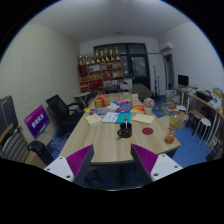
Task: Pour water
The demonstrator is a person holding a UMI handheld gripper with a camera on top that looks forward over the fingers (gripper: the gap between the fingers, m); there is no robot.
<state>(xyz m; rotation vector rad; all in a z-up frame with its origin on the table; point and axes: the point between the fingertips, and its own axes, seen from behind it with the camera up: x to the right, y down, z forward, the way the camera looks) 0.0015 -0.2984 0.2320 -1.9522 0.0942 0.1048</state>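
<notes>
1. My fingers (113, 160) are spread wide with nothing between them; I judge they are held apart so they are ready to close round a vessel once I get near one.

2. The pink pads (81, 158) face each other across the gap, and that gap frames the near end of the desk (110, 140), which lies just ahead of and below my fingertips. I read that as me lining up on the desk from a high, backed-off stance.

3. The task's thing, whatever holds the water, I cannot pick out for certain. A dark cup-like object (125, 129) stands just beyond my fingers, roughly on the line between them, and it is my best guess for the target.

4. Beyond it, papers and small coloured items (121, 106) litter the desk; an orange bottle-like thing (171, 132) stands off past my right finger.

5. Dark chairs (62, 108) sit well off past my left finger, a shelf (103, 66) stands far beyond against the wall.

6. Pouring has not begun, as I judge it; nothing is gripped yet.
</notes>
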